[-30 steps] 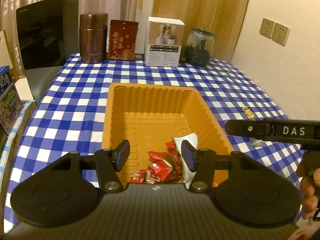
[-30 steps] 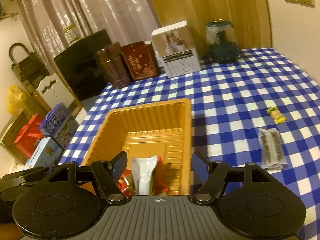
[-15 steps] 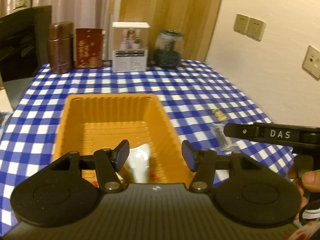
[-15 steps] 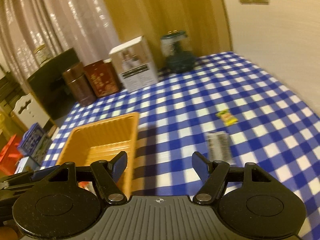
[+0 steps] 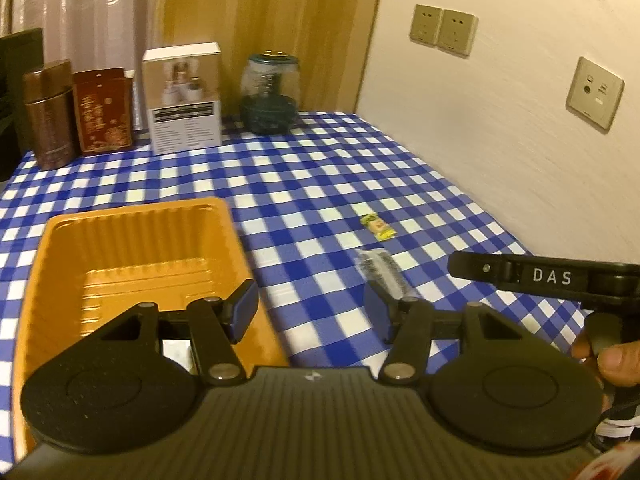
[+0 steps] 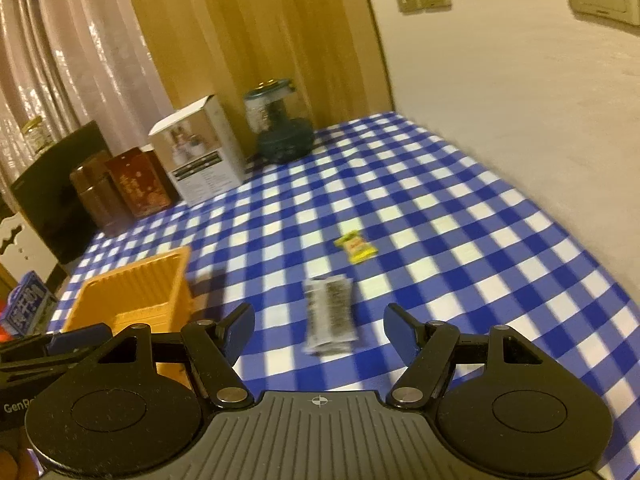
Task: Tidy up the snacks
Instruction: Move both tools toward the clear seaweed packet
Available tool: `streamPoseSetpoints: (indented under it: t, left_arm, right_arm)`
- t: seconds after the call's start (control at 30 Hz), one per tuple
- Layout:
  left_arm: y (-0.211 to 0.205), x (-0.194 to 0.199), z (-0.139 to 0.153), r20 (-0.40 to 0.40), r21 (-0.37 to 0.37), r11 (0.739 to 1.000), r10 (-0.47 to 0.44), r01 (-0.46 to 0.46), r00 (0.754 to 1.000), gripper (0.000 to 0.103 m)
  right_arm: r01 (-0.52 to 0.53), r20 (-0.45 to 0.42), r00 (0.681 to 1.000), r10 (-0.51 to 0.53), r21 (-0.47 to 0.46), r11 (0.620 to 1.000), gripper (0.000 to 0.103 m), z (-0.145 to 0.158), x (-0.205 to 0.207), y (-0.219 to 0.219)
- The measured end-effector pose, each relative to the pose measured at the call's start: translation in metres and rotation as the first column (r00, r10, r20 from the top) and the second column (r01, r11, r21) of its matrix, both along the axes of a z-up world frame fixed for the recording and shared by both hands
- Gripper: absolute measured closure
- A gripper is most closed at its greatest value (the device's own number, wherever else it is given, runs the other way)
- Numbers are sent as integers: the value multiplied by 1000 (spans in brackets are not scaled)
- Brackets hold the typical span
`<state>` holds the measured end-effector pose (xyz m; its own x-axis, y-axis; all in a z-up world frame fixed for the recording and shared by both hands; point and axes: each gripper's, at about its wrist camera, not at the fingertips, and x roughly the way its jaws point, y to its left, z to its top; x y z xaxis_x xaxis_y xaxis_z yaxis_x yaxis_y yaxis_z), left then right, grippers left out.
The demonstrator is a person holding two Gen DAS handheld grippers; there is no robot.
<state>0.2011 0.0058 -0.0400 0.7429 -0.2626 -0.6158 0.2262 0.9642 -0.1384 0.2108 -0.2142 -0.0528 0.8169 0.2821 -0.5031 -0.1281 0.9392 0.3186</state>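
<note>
Right gripper [image 6: 319, 326] hangs above the checked tablecloth [image 6: 460, 216], jaws wide apart and holding nothing, with the grey snack packet [image 6: 330, 320] lying flat on the cloth in the gap between its fingers. Just beyond sits a small yellow candy [image 6: 356, 245]. Left gripper [image 5: 310, 310] is open and empty too, over the right rim of the orange tray [image 5: 120, 248]. A thumb [image 5: 618, 364] shows at the right gripper's handle.

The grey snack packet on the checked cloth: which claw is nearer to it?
Right. The right claw is open with the grey snack packet lying just ahead between its fingers. The left claw is open too, with the packet off by its right finger.
</note>
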Motion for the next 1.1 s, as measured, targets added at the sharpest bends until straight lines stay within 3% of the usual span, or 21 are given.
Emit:
streamPoseSetpoints:
  t: [0.5,0.8,1.1]
  left_arm:
    - [-80,43,-30,-23,15,997,-74,74,997,48]
    - [-107,69,-61,-72,17,998,-66,67,995,49]
    - [-129,97,-83,-121,53,998,-30,37,992,53]
  right_arm:
    - [37,-27,999,-39,-44,998,32,-3,40,-50]
    - [22,-15,1000,-24,-103,994,32,-1,72,-68]
    - [33,-60,998,-38,-83,996,32,-9,90,-78]
